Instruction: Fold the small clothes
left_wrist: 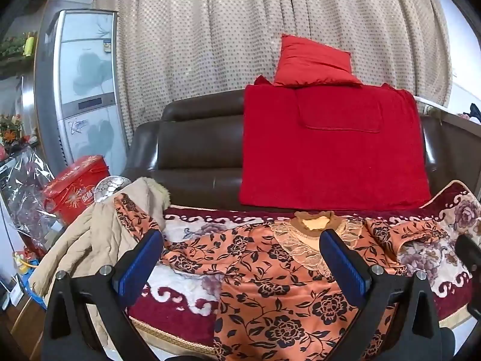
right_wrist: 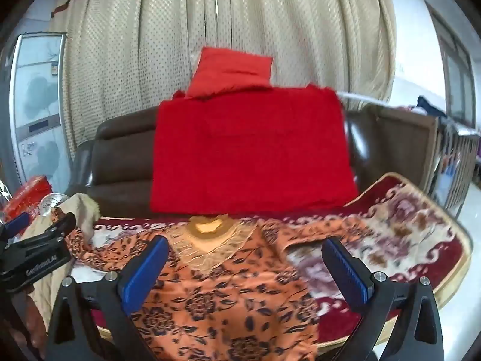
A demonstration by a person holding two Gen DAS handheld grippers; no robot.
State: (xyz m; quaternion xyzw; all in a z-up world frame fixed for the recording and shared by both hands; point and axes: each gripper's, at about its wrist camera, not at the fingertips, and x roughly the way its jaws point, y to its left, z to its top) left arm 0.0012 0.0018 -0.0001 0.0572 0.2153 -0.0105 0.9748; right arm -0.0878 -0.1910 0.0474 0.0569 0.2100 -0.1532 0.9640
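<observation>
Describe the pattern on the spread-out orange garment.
Dark floral print on the orange long-sleeved top, with a lace collar; clearest in the left wrist view.

White lettering on the left gripper (right_wrist: 36, 258) and red box (left_wrist: 76, 186) print are too blurred to read.

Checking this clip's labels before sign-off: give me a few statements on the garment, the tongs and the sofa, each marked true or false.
1. The orange floral top lies spread on the patterned blanket, collar toward the sofa. True.
2. The left tongs are shut on a sleeve. False: they are open and hold nothing.
3. The right tongs are open. True.
4. A blue towel hangs over the sofa back. False: the cloth there is red, with a red cushion above it.
5. A beige coat lies at the blanket's left end. True.
</observation>
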